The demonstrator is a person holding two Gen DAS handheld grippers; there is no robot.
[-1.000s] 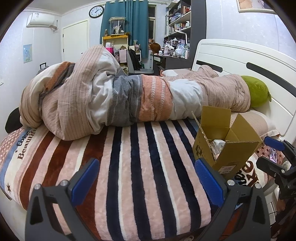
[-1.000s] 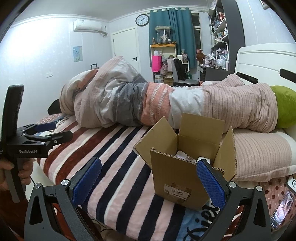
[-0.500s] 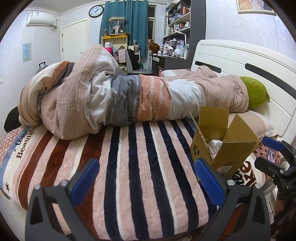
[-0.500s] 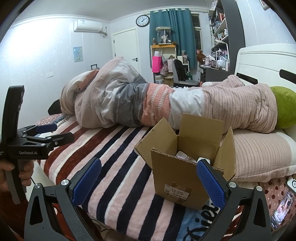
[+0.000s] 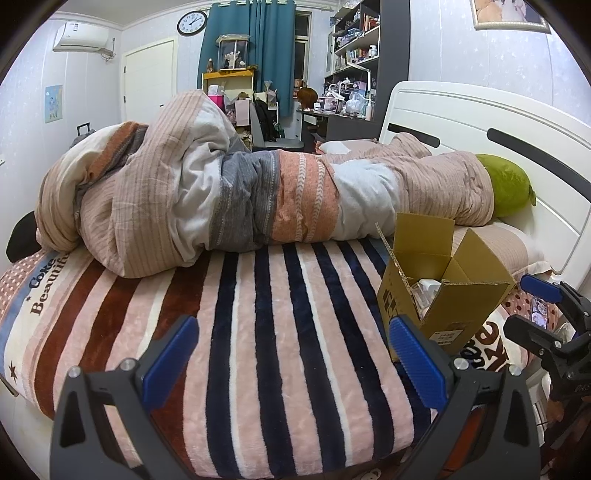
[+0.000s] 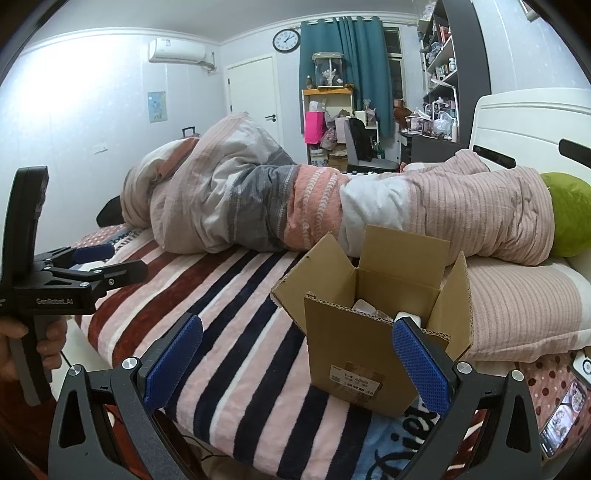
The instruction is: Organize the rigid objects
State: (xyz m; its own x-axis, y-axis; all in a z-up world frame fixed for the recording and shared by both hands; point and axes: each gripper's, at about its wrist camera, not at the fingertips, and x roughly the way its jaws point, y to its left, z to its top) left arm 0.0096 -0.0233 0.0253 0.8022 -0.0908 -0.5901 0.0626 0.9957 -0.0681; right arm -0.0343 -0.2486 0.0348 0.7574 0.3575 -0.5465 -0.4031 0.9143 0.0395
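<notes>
Box (image 6: 373, 332) upright on bed (image 5: 258, 332), flaps open for access — right tool (image 6: 297, 356) and left tool (image 5: 293, 356) both spread wide, empty, likely poised to reach in.

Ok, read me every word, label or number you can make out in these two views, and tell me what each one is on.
"GenRobot.AI": on the left gripper, seen in the right wrist view.
"Coke" and "Beautifu", cut off by the duvet: on the blanket near its left edge.
"ere" or similar, a partial word: on the blanket right of the box.
"Die", partly hidden: on the blanket below the box.
Box sticker: digits too blurred to read reliably.
Clock: numerals too small.
</notes>
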